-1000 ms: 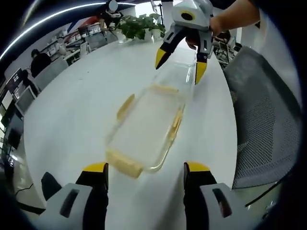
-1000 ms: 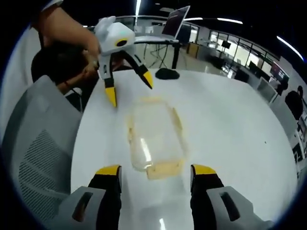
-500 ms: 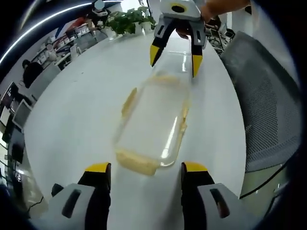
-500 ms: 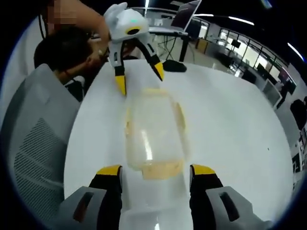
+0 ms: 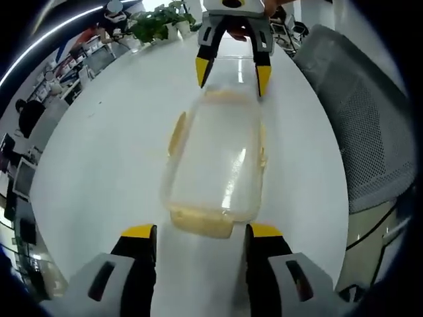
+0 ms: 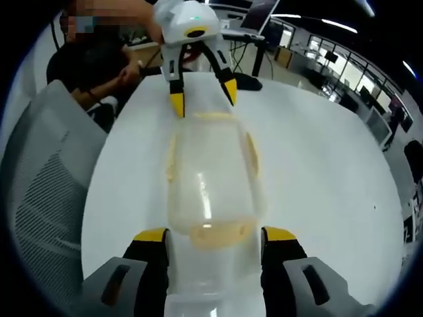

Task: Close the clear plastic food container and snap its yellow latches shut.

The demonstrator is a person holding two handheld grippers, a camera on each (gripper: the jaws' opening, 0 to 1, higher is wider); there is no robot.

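In the left gripper view, the left claw (image 5: 195, 239) sits nearest, its 2 yellow-tipped jaws spread apart with nothing pinched, one on each side of the near end of the clear plastic food container (image 5: 215, 158). The container lies lengthwise on the white table (image 5: 99, 152), lid on top, with a yellow latch (image 5: 201, 221) at its near end and another yellow side latch (image 5: 176, 132) on its left edge. At the far end the right claw (image 5: 230, 71) hangs with jaws spread, tips just over the container's far corners. A grey mesh chair (image 5: 357, 119) stands to the right, and a potted plant (image 5: 155, 23) at the table's far edge. No brand, label or writing can be read on anything.

In the right gripper view, the right claw (image 6: 215, 239) likewise brackets the container (image 6: 211, 178), jaws apart.
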